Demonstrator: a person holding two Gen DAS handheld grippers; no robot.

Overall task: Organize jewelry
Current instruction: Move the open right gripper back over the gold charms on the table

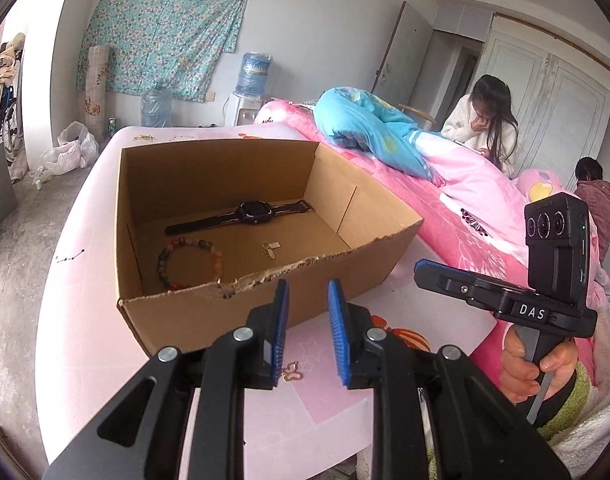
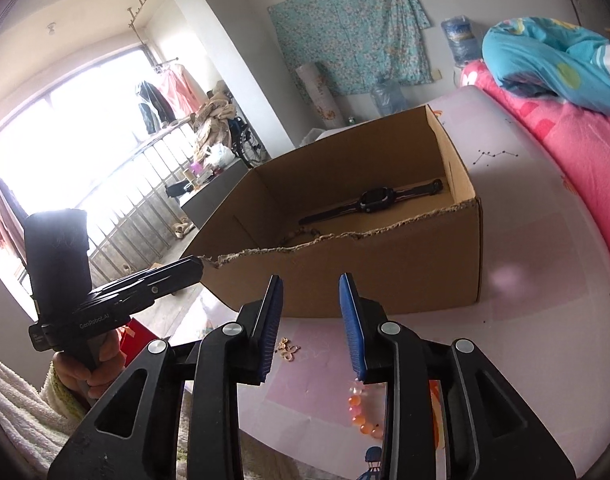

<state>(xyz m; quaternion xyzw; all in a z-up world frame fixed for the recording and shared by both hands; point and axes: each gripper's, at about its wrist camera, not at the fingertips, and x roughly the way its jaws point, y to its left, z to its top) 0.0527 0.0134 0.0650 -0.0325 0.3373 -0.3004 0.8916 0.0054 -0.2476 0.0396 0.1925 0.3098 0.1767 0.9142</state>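
An open cardboard box [image 1: 369, 248] stands on the pink table. Inside it lie a black watch [image 1: 241, 216], a multicoloured bead bracelet [image 1: 189, 264] and a small gold piece [image 1: 269, 249]. My left gripper [image 1: 307, 336] hovers just in front of the box's torn front wall, open, nothing between its blue pads. A gold butterfly-shaped piece [image 1: 292, 372] lies on the table beside its left finger. In the right wrist view my right gripper [image 2: 311, 328] is open and empty before the box [image 2: 385, 272]. The gold piece [image 2: 287, 350] lies near its left finger. An orange-pink bead bracelet [image 2: 359, 412] is partly hidden under its right finger.
A pink bed [image 1: 465, 184] with a blue quilt [image 1: 365, 128] borders the table on the right; two persons [image 1: 485, 120] sit beyond it. A water dispenser [image 1: 251, 92] stands by the far wall. A railing and a bright window [image 2: 105, 184] are on the left.
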